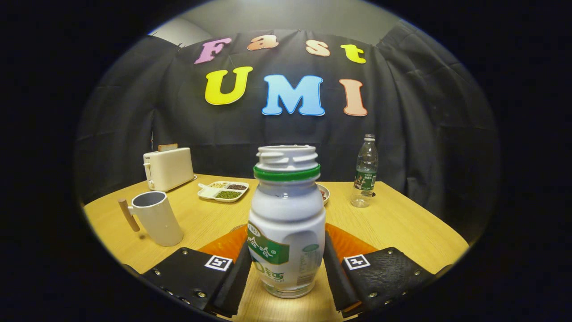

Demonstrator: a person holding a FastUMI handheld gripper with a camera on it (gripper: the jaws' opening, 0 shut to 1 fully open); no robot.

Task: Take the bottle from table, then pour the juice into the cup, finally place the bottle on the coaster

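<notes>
Since the tongs [286,268] were clamped on the capless juice bottle [286,223], just ahead of the orange coaster [353,243], I'd have lifted it upright, then tipped slowly over the cup [156,217].

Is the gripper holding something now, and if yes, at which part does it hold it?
Yes. The gripper is shut on the white bottle: its two fingers press the lower body from both sides, at the label, well under the green ring and the open neck.
</notes>
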